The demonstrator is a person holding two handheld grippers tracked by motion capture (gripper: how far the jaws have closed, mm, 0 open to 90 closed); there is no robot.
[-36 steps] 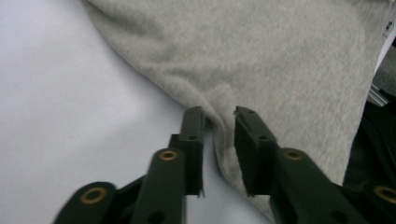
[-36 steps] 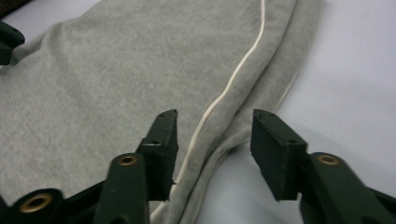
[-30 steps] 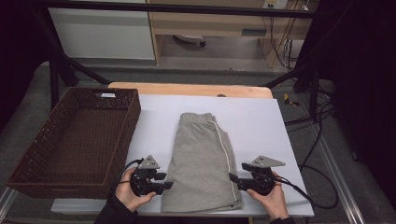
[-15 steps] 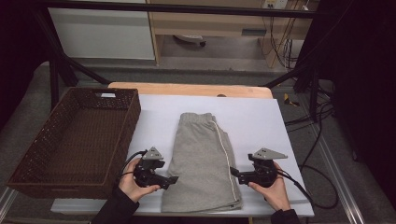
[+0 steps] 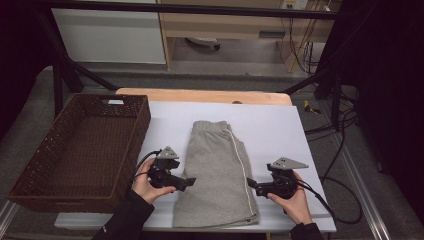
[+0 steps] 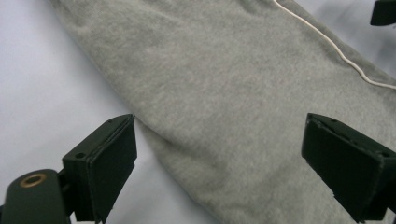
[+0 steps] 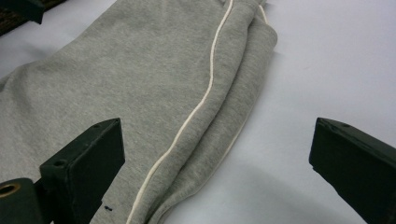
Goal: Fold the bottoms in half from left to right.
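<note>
Grey shorts [image 5: 215, 165] with a thin white side stripe lie folded lengthwise on the white table cover [image 5: 280, 130], waistband at the far end. My left gripper [image 5: 187, 182] hovers at the shorts' left edge, pointing right. Its jaws have just been opening and stand wide; in the left gripper view [image 6: 219, 120] the grey cloth [image 6: 233, 70] lies below them, untouched. At the shorts' right edge my right gripper [image 5: 250, 186] points left. Its jaws have just been opening too, and in the right gripper view [image 7: 217, 123] they straddle the striped edge [image 7: 140, 70] without pressing on it.
A brown wicker basket [image 5: 142, 125] stands at the table's left, close behind my left hand. Bare white cover lies right of the shorts. The wooden table edge [image 5: 200, 95] runs along the back, and cables trail on the floor [image 5: 340, 150] at the right.
My left hand has moved away from the near edge, along the shorts' left side. Both pairs of jaws stand wider than before. The right hand has hardly shifted.
</note>
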